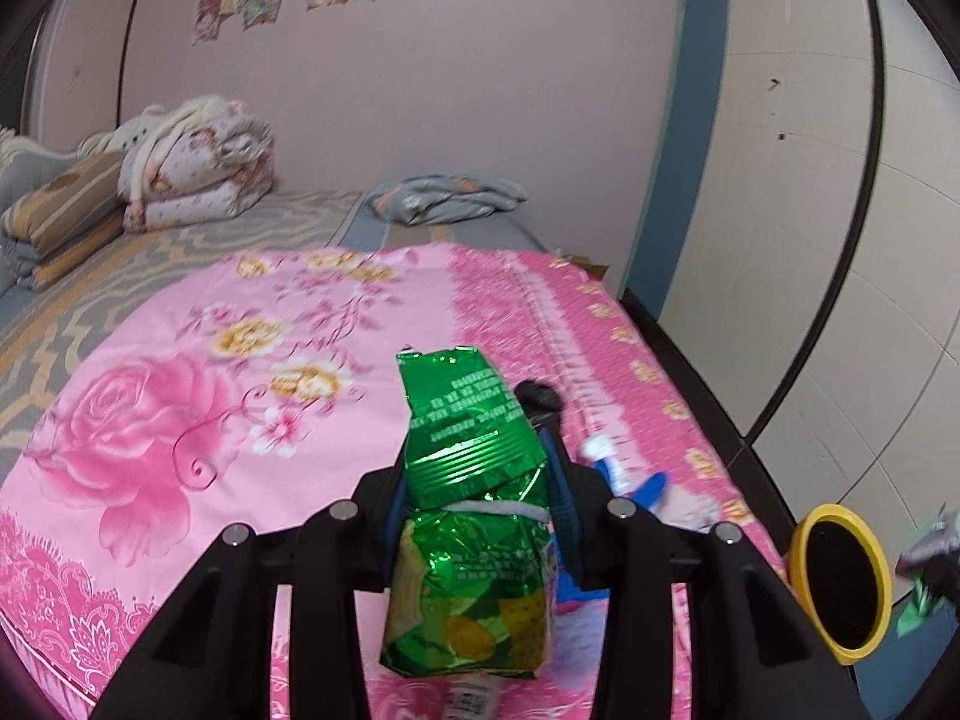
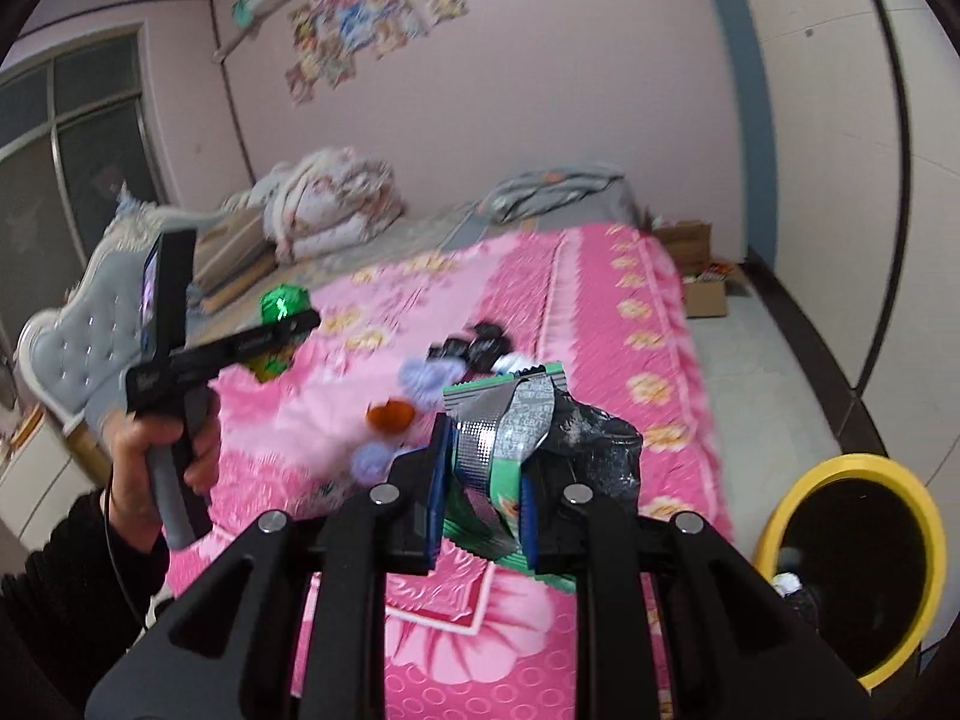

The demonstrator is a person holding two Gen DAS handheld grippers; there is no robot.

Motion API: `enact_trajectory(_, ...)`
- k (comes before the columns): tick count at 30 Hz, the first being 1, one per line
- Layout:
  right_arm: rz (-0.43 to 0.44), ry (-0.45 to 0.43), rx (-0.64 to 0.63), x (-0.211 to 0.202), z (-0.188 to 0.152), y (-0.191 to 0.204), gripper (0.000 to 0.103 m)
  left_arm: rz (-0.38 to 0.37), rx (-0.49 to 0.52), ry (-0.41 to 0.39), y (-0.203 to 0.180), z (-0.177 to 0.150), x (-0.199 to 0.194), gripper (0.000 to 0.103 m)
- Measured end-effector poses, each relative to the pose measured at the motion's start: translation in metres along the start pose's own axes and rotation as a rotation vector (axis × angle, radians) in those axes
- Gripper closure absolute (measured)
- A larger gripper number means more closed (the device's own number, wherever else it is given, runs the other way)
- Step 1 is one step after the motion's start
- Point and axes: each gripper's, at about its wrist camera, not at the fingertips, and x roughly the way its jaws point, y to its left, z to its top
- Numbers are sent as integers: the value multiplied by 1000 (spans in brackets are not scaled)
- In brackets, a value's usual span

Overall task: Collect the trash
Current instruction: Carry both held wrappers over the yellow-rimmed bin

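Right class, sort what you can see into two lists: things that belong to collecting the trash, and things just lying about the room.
Belongs to the job:
- green snack bag, held in the left gripper
- silver-green wrapper, held in the right gripper
- yellow bin
- scraps on the pink bedspread

Just lying about:
- folded quilts
- wall stickers
- cardboard box
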Motion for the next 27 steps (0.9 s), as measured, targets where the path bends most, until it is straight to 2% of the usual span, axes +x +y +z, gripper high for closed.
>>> enact_trajectory(15,-173,-174,124,-79,42,-71,85,-159,92,-33,-101,37,-19,66)
enact_trajectory(27,-317,-272,214,-136,63,-126,85,-302,163,-60,-177,51,-30,66)
